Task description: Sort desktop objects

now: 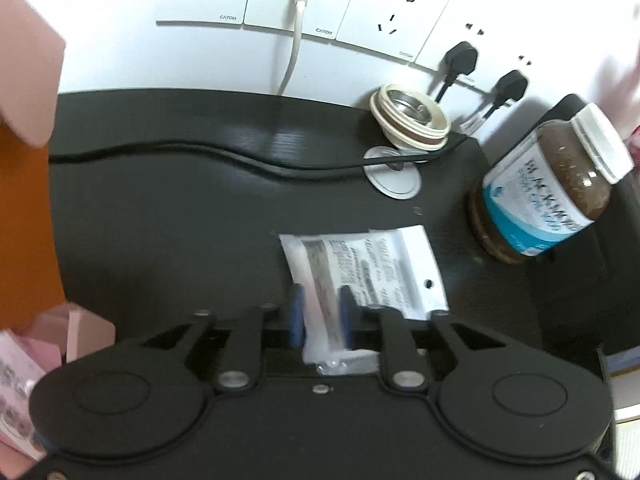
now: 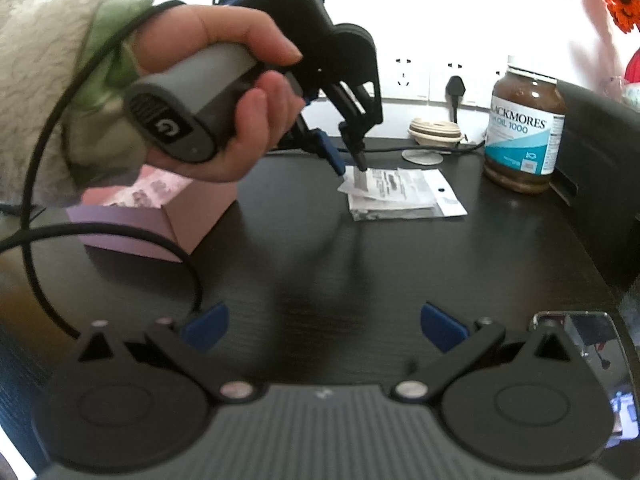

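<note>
Dark wood-grain desk (image 2: 320, 248) stands against a white wall with a row of white sockets (image 1: 304, 4). My left gripper (image 1: 322, 320) points steeply down over a clear plastic packet with a white printed label (image 1: 372, 268), which lies flat near the middle of the desk. Its blue pads (image 1: 295, 316) sit on both sides of the near end of the packet; they stand a little apart, and I cannot tell if they really press it. My right gripper (image 2: 324, 328) hangs low over the bare desk, its blue fingertips (image 2: 206, 326) spread wide with nothing between them. A brown glass jar with a white lid and a blue-white label (image 2: 524, 124) stands to the right of the packet, well apart from it. A pink cardboard box (image 2: 160, 216) sits on the left side. A cream round lid (image 1: 410, 122) rests near the wall, beside a black cable (image 1: 200, 150).
</note>
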{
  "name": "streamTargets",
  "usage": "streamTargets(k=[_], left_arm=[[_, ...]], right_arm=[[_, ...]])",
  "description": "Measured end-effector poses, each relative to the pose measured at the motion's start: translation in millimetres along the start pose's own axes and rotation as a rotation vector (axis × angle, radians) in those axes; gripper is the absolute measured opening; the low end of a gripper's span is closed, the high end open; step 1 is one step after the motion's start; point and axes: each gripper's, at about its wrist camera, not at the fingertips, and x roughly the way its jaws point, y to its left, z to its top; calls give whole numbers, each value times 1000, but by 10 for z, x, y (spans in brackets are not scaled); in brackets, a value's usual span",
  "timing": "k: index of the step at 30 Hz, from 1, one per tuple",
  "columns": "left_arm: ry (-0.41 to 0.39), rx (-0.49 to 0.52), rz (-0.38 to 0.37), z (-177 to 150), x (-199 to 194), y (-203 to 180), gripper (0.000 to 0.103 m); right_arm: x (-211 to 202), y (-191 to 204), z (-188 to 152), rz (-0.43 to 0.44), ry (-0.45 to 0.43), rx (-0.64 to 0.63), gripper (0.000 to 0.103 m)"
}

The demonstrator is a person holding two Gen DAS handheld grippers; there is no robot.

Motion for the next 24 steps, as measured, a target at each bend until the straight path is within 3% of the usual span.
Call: streamTargets(k=[1, 3, 7, 11, 14, 24], left_arm=[[-15, 7, 24, 24, 18, -15, 67], [-69, 28, 62, 102, 37, -57, 76], [-72, 92, 69, 276, 203, -194, 68], [-55, 220, 85, 247, 357, -389, 62], [-56, 324, 110, 152, 409, -499, 64], [-30, 339, 149, 56, 298, -403, 67]], right_arm=[[-1, 1, 4, 0, -2, 1, 102], [-11, 5, 2, -1, -2, 1, 102], [1, -22, 0, -10, 6, 7, 102], [18, -59, 6, -24, 16, 13, 102], [17, -67, 16, -32, 12, -2, 102], [33, -47, 49, -33, 5, -7, 102]])
